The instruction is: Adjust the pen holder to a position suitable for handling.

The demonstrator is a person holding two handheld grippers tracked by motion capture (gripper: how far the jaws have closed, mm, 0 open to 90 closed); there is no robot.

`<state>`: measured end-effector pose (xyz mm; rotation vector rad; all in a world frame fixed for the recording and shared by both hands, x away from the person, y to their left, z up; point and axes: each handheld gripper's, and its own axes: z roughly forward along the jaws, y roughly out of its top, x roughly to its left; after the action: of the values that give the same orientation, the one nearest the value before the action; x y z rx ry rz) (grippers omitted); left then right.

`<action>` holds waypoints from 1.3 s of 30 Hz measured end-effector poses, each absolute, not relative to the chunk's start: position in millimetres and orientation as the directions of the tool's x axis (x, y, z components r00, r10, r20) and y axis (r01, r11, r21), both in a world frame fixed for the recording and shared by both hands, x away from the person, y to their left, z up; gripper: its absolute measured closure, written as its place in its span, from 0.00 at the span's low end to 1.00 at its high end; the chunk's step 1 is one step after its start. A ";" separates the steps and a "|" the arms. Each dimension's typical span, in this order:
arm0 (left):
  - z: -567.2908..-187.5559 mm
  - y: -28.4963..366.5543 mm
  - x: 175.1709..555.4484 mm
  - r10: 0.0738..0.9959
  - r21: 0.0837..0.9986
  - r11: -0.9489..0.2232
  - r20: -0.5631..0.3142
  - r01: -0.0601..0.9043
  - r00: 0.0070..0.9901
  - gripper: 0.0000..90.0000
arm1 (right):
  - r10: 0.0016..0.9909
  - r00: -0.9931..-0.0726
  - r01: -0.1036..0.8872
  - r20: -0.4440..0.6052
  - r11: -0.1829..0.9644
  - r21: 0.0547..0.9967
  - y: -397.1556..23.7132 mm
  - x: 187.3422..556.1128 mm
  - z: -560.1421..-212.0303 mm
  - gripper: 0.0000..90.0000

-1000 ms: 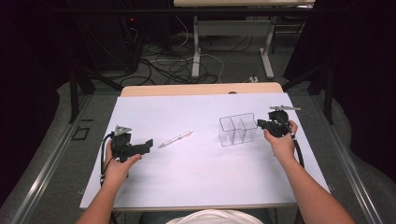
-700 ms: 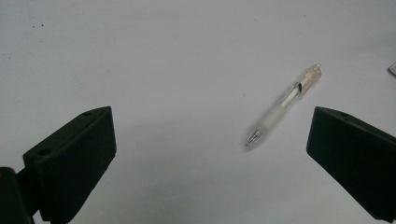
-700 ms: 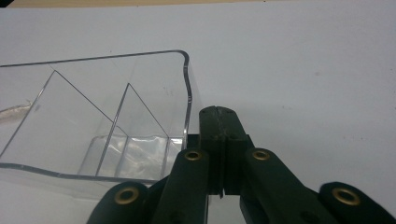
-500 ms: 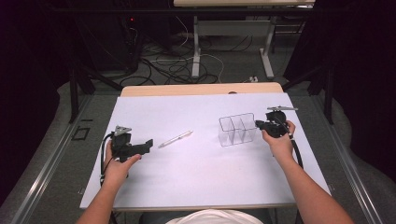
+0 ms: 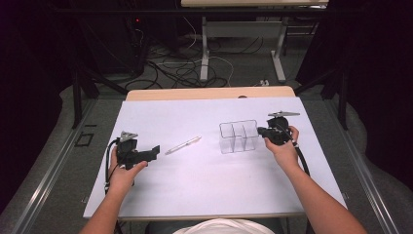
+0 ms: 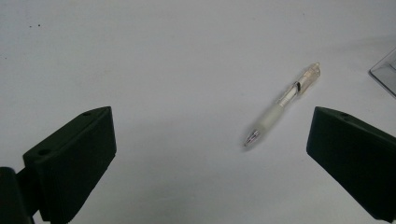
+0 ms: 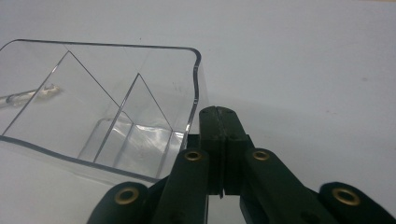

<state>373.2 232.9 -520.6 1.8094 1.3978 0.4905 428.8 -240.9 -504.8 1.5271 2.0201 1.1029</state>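
A clear plastic pen lies slanted on the white sheet, left of centre. My left gripper rests just left of it with its jaws wide open. In the left gripper view the pen lies ahead of the left gripper, nearer the right jaw, untouched. A clear divided container stands right of centre. My right gripper sits at its right wall. In the right gripper view the right gripper has its jaws pressed together, right beside the container wall, with nothing between them.
A white sheet covers the table, with a wooden strip showing at the far edge. Beyond it are cables and table legs on the floor. A metal rail runs along each side of the table.
The right gripper has edged slightly left toward the container. The left gripper and the pen have not moved.
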 end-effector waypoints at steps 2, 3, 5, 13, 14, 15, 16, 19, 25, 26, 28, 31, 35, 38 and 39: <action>-520.4 233.0 373.1 0.935 0.770 -0.089 -0.155 0.632 0.320 0.02 | 0.924 -0.350 0.633 0.152 0.114 0.766 -233.9 427.7 -503.9 1.00; -520.3 233.0 373.0 0.935 0.770 -0.089 -0.155 0.632 0.319 0.02 | 0.924 -0.350 0.633 0.152 0.114 0.766 -233.9 427.7 -503.9 1.00; -520.3 232.9 372.9 0.936 0.769 -0.088 -0.155 0.633 0.318 0.02 | 0.920 -0.363 0.634 0.147 0.128 0.762 -226.0 426.1 -503.3 1.00; -520.9 233.2 372.9 0.939 0.766 -0.093 -0.145 0.636 0.312 0.04 | 0.912 -0.377 0.645 0.164 0.131 0.753 -207.4 423.4 -503.1 1.00; -521.1 233.6 373.1 0.938 0.765 -0.099 -0.142 0.637 0.316 0.04 | 0.912 -0.377 0.645 0.164 0.131 0.753 -207.4 423.4 -503.1 1.00; -521.1 233.6 373.1 0.938 0.764 -0.100 -0.142 0.637 0.317 0.04 | 0.910 -0.377 0.648 0.170 0.128 0.751 -205.2 423.3 -503.1 1.00; -521.3 233.4 373.1 0.938 0.765 -0.098 -0.143 0.637 0.316 0.04 | 0.909 -0.379 0.648 0.174 0.126 0.751 -202.0 423.9 -503.4 1.00; -521.4 232.9 373.0 0.938 0.765 -0.095 -0.146 0.637 0.315 0.04 | 0.906 -0.382 0.650 0.181 0.124 0.750 -199.1 424.6 -503.6 1.00; -521.7 232.5 373.4 0.937 0.763 -0.098 -0.146 0.639 0.317 0.04 | 0.898 -0.402 0.645 0.179 0.138 0.752 -186.7 427.0 -504.5 1.00; -521.8 232.4 373.4 0.938 0.763 -0.095 -0.147 0.639 0.315 0.04 | 0.897 -0.402 0.646 0.181 0.139 0.750 -184.5 427.1 -504.6 1.00; -521.7 232.5 373.4 0.938 0.762 -0.096 -0.146 0.640 0.315 0.05 | 0.894 -0.410 0.644 0.178 0.146 0.751 -180.1 426.8 -504.9 1.00; -521.7 233.2 373.3 0.937 0.763 -0.101 -0.142 0.639 0.318 0.05 | 0.888 -0.424 0.640 0.180 0.154 0.753 -173.3 425.8 -505.9 1.00; -521.9 233.8 373.1 0.938 0.763 -0.099 -0.143 0.638 0.316 0.05 | 0.891 -0.416 0.650 0.181 0.153 0.744 -167.6 424.0 -505.9 1.00; -521.9 233.9 373.0 0.937 0.765 -0.099 -0.143 0.636 0.317 0.05 | 0.891 -0.416 0.651 0.182 0.153 0.743 -164.1 422.8 -507.1 1.00; -521.9 233.9 373.0 0.938 0.766 -0.099 -0.143 0.636 0.317 0.05 | 0.891 -0.416 0.651 0.182 0.153 0.743 -164.1 422.8 -507.1 1.00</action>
<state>373.0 233.9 -521.9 1.8213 1.4024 0.5002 422.8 -164.1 -507.1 1.4876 2.1345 1.1300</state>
